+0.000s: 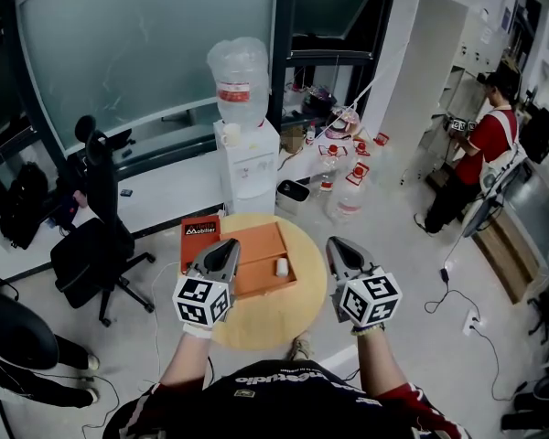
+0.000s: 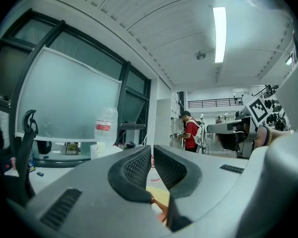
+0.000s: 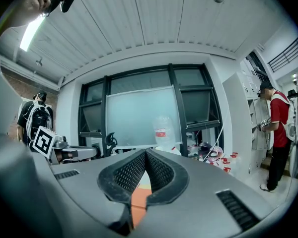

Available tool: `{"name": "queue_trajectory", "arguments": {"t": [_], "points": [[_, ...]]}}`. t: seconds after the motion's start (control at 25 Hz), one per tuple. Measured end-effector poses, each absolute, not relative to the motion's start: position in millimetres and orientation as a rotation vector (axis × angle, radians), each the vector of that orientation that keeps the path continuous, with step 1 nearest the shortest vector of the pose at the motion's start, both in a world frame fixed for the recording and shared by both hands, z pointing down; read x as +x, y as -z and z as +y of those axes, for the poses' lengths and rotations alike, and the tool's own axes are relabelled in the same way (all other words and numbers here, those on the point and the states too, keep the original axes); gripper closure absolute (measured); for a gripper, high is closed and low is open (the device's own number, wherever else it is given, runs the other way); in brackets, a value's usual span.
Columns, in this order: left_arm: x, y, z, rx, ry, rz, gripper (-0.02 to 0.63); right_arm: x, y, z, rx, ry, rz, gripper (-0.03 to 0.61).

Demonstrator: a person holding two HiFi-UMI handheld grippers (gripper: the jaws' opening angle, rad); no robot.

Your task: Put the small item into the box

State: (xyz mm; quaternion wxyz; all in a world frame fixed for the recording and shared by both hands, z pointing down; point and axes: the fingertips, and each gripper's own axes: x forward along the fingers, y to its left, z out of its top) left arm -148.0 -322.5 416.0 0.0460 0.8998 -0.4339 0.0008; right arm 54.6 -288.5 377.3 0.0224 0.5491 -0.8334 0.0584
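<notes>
My left hand-held gripper (image 2: 152, 150) is pressed shut, its two dark bumpy pads together with nothing between them. My right hand-held gripper (image 3: 145, 155) is the same: pads together, nothing in them. Each one has a white cube with black squares on it. I hold both just above the near side of the round yellow wooden bench (image 1: 265, 326), left one on the left, right one on the right, well apart from each other.

The flat orange box (image 1: 256, 245) lies open on the bench, in front of my left hand-held gripper. The small white item (image 1: 281, 266) is inside the box, near its right wall (it looks like a little tube, but it is too small to be sure). Neither hand-held gripper touches it.

A red flat board with white print (image 1: 199, 231) lies just beside the box, on its left side at the edge of the bench.

Past the bench stands a white water machine (image 1: 249, 167) with a big clear water bottle (image 1: 239, 76) upside down on top. Some clear bottles with red labels (image 1: 346, 199) stand on the floor to its right. A black office chair (image 1: 96, 245) is off to the left.

Far away on the right, a person in a red top (image 1: 483, 149) stands facing a white shelf.
</notes>
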Motion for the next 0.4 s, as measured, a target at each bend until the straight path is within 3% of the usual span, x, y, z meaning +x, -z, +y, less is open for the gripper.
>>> {"name": "queue_trajectory", "arguments": {"t": [0.4], "points": [[-144.9, -422.0, -324.5, 2.74, -0.02, -1.314, 0.583, 56.3, -381.4, -290.2, 1.688, -0.189, -2.571, 0.551]]}}
